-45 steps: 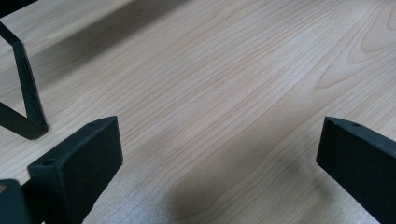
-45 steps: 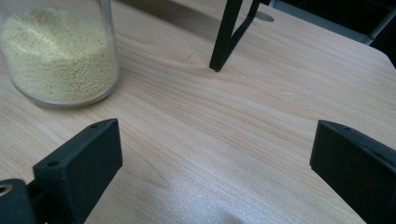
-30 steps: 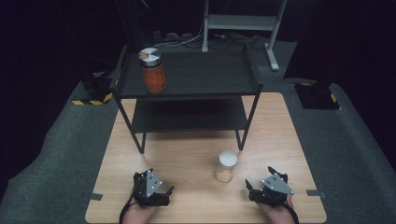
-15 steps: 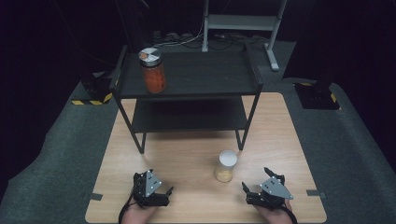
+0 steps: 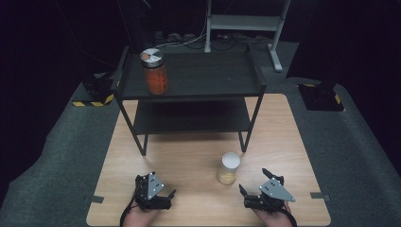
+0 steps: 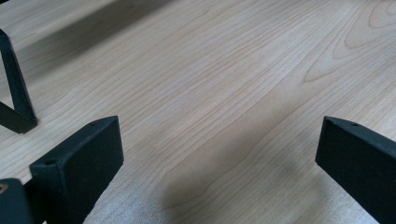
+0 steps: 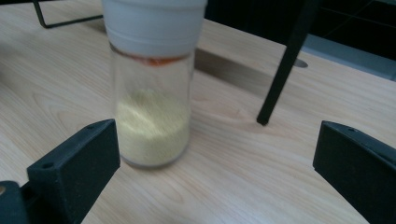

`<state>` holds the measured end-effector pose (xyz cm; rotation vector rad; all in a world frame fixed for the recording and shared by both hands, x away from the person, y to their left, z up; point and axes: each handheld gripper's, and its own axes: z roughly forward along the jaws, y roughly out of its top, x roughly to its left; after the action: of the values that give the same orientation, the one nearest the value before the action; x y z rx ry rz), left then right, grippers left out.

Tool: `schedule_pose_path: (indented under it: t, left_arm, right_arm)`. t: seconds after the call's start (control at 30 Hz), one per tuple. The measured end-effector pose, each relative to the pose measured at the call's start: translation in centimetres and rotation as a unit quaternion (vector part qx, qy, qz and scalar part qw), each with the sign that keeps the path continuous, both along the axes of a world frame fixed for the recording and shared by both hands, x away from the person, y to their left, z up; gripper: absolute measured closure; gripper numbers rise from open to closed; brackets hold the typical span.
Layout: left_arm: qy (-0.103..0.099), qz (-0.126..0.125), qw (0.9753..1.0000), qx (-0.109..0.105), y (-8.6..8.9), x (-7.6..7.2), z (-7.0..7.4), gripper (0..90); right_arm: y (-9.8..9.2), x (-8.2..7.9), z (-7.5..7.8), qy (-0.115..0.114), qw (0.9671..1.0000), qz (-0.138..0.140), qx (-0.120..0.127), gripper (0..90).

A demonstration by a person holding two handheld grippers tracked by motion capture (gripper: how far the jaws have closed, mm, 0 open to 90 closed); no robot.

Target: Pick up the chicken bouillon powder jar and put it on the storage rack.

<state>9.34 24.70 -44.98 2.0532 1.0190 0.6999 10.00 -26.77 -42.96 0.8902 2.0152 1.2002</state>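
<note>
Right gripper closes in on the yellow-grain jar

The wooden worktop [image 5: 189,161] carries a black metal shelf rack [image 5: 189,75]; the glass jar [image 5: 229,169], white-capped, stands near its right leg. The right gripper [image 5: 255,187] has moved slightly toward it, fingers spread wide, so a grasp looks near. The left gripper [image 5: 163,196] rests released.
</note>
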Motion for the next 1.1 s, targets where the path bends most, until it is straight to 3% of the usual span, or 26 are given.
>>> schedule_pose_path:
  t: [0.17, 0.73, 0.83, 0.97, 1.1]
  left_arm:
    - [-0.002, -0.003, 1.0000, -0.002, 0.1, -0.1, -0.1, 1.2]
    - [0.011, -0.023, 0.9996, -0.015, 1.0, 0.5, 0.0, 1.1]
    - [0.008, -0.023, 0.9997, -0.004, 1.2, 0.7, 0.1, 1.0]
    - [0.013, -0.015, 0.9992, -0.035, 2.3, 0.6, -0.1, 1.0]
    - [0.011, -0.017, 0.9992, -0.033, 2.4, 0.6, -0.1, 1.1]
  right_arm:
    - [0.7, 0.2, 0.4, -0.004, 0.9999, 0.004, 0.014, 0.1]
    - [3.3, 1.7, 1.5, 0.002, 0.9996, 0.015, 0.023, 0.2]
    - [3.6, 2.0, 1.3, 0.004, 0.9995, 0.014, 0.029, 0.2]
    - [4.1, 2.2, 0.8, 0.001, 0.9992, 0.015, 0.036, 0.5]
    - [4.1, 2.4, 0.5, 0.000, 0.9985, 0.018, 0.051, 2.9]
